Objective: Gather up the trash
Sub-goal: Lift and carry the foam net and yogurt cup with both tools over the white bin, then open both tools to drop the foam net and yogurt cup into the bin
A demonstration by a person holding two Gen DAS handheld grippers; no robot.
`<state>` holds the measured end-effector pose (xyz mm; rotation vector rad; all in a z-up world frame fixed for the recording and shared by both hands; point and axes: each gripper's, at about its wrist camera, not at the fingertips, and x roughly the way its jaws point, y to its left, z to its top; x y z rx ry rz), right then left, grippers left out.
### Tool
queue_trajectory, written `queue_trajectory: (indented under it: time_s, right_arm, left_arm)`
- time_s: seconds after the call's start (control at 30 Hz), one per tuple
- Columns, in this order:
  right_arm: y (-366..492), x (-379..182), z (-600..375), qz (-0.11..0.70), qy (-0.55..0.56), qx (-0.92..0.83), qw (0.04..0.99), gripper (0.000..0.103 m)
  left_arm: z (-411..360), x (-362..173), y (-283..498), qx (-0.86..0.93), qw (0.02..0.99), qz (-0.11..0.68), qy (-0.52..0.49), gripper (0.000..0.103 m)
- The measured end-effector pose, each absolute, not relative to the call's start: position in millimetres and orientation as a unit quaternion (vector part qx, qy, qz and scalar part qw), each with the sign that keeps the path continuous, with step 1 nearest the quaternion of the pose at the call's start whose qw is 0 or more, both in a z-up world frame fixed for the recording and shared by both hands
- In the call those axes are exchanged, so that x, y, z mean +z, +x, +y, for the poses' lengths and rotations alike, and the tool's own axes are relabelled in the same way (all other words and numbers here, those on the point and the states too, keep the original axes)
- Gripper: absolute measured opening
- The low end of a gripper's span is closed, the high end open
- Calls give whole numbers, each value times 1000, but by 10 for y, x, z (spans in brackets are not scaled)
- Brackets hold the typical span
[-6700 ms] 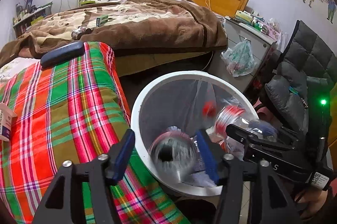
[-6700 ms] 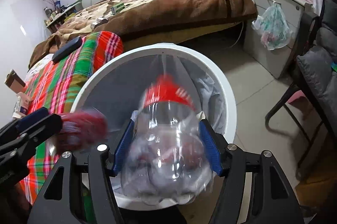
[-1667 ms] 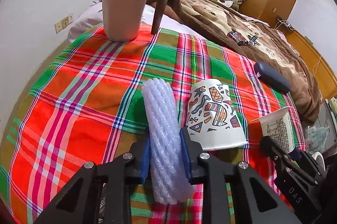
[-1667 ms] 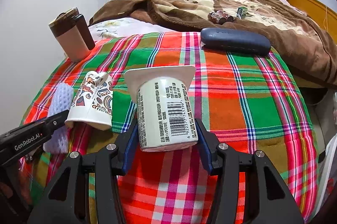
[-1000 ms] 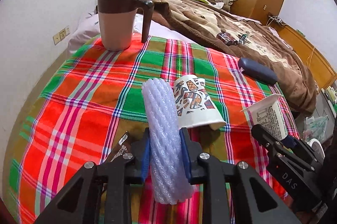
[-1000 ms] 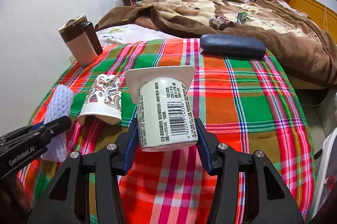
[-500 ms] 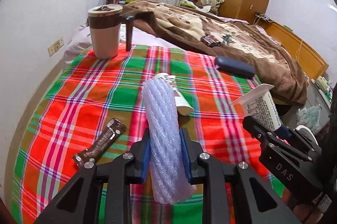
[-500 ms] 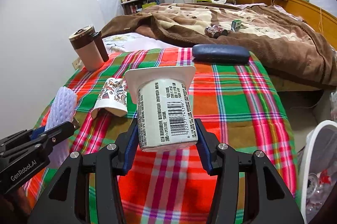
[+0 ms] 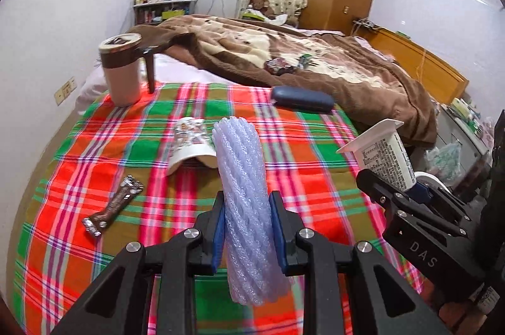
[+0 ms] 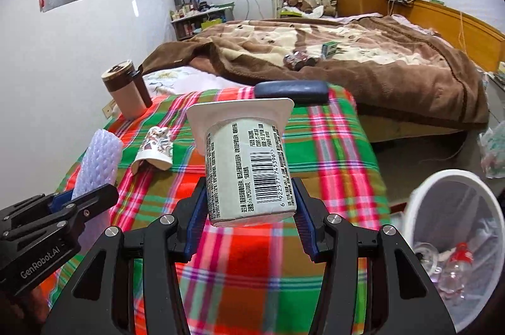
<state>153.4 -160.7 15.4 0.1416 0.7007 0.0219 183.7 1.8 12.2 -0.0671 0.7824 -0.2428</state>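
Trash is hanging in both tools: the left tool is clenching a foam sleeve, the right tool a yogurt cup. Both have just been rising off the plaid surface, and the bin is coming into view at four o'clock. At eleven o'clock a paper cup and, at nine o'clock, a wrapper are still waiting; nothing is blocking the way.

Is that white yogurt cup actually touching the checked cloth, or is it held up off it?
Apart. In the right wrist view the right tool clamps the yogurt cup, and the checked cloth shows below its base.
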Motion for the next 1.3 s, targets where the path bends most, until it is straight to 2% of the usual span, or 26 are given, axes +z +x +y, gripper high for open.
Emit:
queue_trajectory:
  time_s: [0.77, 1.3]
  right_arm:
    - [914, 283, -2584, 314, 90, -98, 940, 52]
    - [663, 82, -3283, 338, 121, -178, 916, 52]
  left_arm:
    - [-1351, 317, 1431, -244, 899, 363, 13, 26]
    - [-2361, 51, 1358, -325, 858, 395, 45, 26]
